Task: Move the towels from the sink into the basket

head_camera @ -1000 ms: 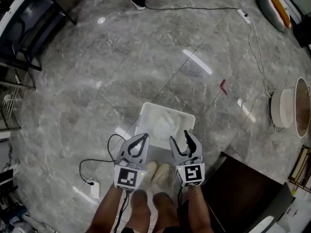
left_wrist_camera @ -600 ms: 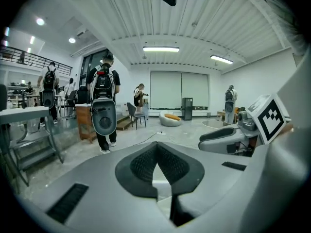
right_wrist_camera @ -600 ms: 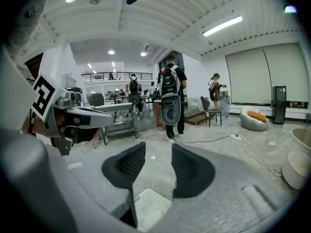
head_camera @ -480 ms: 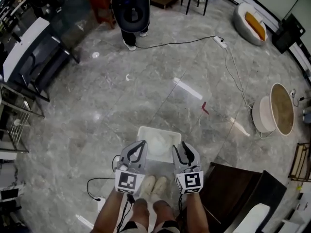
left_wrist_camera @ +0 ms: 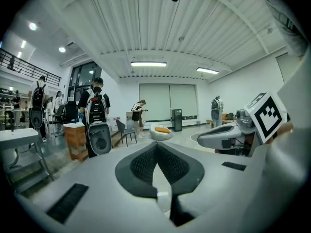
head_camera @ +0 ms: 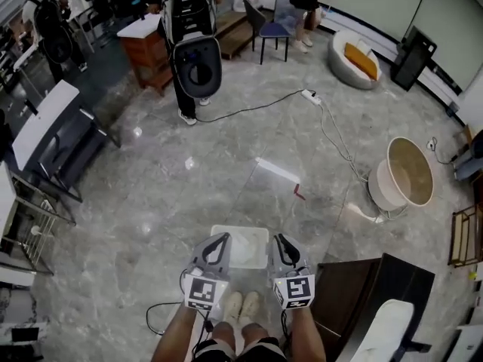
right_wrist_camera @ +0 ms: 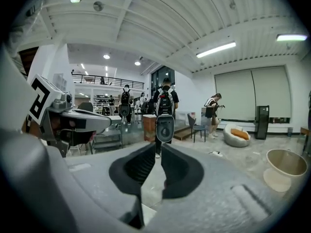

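Below, white basket [head_camera: 217,234], towel [head_camera: 247,243] inside, grey floor [head_camera: 151,202]

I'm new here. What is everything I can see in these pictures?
basket: one, white, on the floor before the feet
towel: at least one, white, in the basket
round tub: one, white outside, beige inside, floor at right
lounge seat: one, white with orange cushion, far right
power strip: one, white, mid floor, on a black cable
cabinet: one, brown wood, far left
people: several, mostly dark clothes, far end
shoes: two, pale, bottom centre
left gripper: one, grey, jaws shut, empty
right gripper: one, grey, jaws have just been closing, narrow gap left, nothing between
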### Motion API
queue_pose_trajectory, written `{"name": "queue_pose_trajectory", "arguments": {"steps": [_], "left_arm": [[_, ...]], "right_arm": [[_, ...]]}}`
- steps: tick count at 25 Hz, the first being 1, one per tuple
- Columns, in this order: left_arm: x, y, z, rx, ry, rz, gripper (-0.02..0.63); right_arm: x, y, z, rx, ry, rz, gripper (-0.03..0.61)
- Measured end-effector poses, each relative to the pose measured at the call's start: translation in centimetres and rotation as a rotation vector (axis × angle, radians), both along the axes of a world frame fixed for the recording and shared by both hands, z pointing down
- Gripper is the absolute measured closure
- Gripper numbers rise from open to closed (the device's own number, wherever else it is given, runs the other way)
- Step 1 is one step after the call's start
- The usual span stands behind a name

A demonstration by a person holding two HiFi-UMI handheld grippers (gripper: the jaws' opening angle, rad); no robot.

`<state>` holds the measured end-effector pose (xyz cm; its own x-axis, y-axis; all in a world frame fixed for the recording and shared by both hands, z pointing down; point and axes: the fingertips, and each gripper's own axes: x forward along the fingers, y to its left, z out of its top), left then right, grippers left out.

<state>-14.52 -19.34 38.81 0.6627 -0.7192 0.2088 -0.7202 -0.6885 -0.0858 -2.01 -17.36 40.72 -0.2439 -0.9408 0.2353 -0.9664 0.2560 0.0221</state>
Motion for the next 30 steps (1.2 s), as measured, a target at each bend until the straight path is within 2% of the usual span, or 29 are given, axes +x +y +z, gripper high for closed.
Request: {"name": "queue_pose_trajectory", "arguments": {"steps": [5,11,20,30], "left_arm": [[2.0,2.2,-5.4,0.038,0.009,0.049,0.604],[2.3,5.2,-8.7,0.042,0.015,0.072,0.604],[1.7,9.5,-9.4,0.028,0.016,0.066,0.604],[3.2,9.4,-9.3,0.034,0.005,0.084,0.604]], "right_arm": [[2.0,3.1,-5.0,0.031,-0.008,0.063,0.574],[2.8,6.3,-8.8,0.052,-0.002,0.094,0.577],[3.9,10.7,-9.9,0.06,0.004,0.12,0.577],[4.8,10.9,-10.6,0.087,0.006,0.13,0.578]]}}
